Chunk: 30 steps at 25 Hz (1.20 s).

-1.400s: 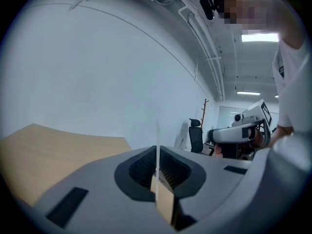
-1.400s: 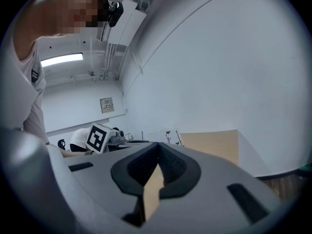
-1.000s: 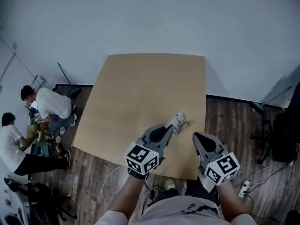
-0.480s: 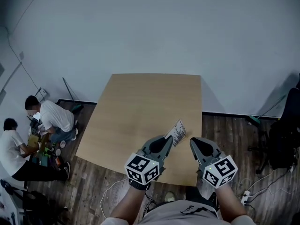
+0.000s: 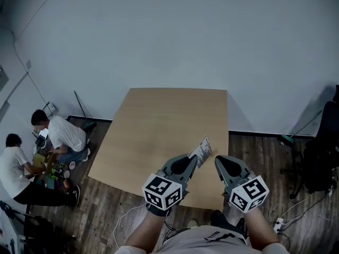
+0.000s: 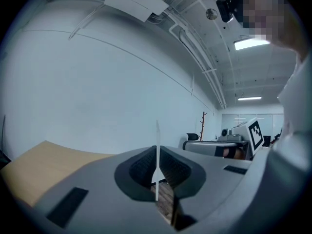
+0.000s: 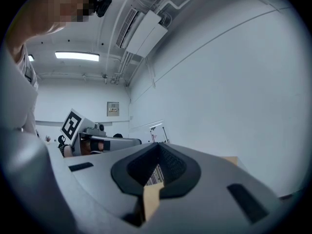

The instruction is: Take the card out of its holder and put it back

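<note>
Card (image 5: 202,150) pinched in left gripper (image 5: 192,159), thin white edge showing between clenched jaws, held over tabletop (image 5: 159,120) near front right corner. Holder not separable from card. Right gripper (image 5: 222,162) just beside, jaws closed together, nothing between. Two people (image 5: 59,134) beyond left edge.

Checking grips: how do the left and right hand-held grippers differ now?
The left hand-held gripper is shut on the card; the right hand-held gripper is shut on nothing. The left one points up-right in the head view, the right one up-left. Both are held above the table's near edge.
</note>
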Each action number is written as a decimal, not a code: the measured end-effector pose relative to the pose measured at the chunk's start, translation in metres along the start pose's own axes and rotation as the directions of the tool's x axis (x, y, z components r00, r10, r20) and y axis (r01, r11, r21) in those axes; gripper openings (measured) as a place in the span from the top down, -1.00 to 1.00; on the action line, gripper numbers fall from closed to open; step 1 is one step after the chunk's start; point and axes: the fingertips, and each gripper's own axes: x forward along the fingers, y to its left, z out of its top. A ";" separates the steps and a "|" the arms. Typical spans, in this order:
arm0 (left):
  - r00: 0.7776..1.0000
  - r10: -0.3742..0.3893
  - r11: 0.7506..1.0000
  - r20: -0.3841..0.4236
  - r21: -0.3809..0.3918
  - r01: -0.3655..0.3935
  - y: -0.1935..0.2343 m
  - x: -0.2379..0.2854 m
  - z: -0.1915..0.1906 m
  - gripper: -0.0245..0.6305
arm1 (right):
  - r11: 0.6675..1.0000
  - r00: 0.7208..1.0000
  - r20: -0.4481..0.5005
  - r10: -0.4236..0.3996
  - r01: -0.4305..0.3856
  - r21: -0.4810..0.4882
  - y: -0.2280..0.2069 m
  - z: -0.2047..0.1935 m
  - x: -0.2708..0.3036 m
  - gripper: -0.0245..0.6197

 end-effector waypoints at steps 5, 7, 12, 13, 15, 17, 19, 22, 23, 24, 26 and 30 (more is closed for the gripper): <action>1.000 0.000 1.000 0.003 -0.008 0.000 -0.001 -0.003 -0.001 0.85 | 1.000 1.000 -0.002 -0.003 0.003 -0.004 0.003 -0.001 -0.001 0.89; 1.000 -0.001 1.000 0.004 -0.011 0.001 0.000 -0.004 0.000 0.85 | 1.000 1.000 -0.003 -0.004 0.004 -0.003 0.004 -0.001 0.000 0.89; 1.000 -0.003 1.000 -0.001 -0.019 0.003 -0.001 -0.007 -0.004 0.85 | 1.000 1.000 -0.005 -0.006 0.006 -0.002 0.007 -0.003 -0.004 0.89; 1.000 -0.003 1.000 -0.001 -0.019 0.003 0.000 -0.007 -0.004 0.85 | 1.000 1.000 -0.004 -0.007 0.007 -0.003 0.007 -0.002 -0.003 0.89; 1.000 -0.004 1.000 -0.002 -0.023 0.003 0.003 -0.005 -0.005 0.85 | 1.000 1.000 -0.005 -0.011 0.011 -0.007 0.006 -0.002 -0.002 0.89; 1.000 -0.005 1.000 -0.010 -0.029 0.005 0.007 -0.003 -0.010 0.85 | 1.000 1.000 -0.012 -0.016 0.016 -0.005 0.004 -0.005 -0.001 0.89; 1.000 -0.009 0.999 -0.020 -0.033 0.008 0.010 0.001 -0.017 0.85 | 1.000 1.000 -0.020 -0.023 0.023 0.000 0.001 -0.009 -0.001 0.89; 0.999 -0.025 0.999 -0.022 -0.029 0.025 0.016 0.008 -0.028 0.85 | 0.999 0.999 -0.029 -0.030 0.031 0.011 -0.004 -0.017 -0.001 0.89; 0.999 -0.034 0.999 -0.024 -0.027 0.033 0.018 0.012 -0.033 0.85 | 0.999 0.999 -0.033 -0.032 0.032 0.017 -0.006 -0.021 0.000 0.89; 0.999 -0.043 0.999 -0.028 -0.025 0.042 0.021 0.016 -0.039 0.85 | 0.999 0.999 -0.037 -0.032 0.033 0.023 -0.009 -0.025 0.001 0.89; 0.997 -0.061 0.998 -0.043 -0.018 0.060 0.027 0.027 -0.051 0.85 | 0.999 0.999 -0.040 -0.028 0.030 0.033 -0.017 -0.030 0.003 0.89; 0.993 -0.082 0.997 -0.082 -0.003 0.082 0.041 0.055 -0.077 0.85 | 0.998 0.999 -0.047 -0.012 0.015 0.061 -0.039 -0.042 0.010 0.89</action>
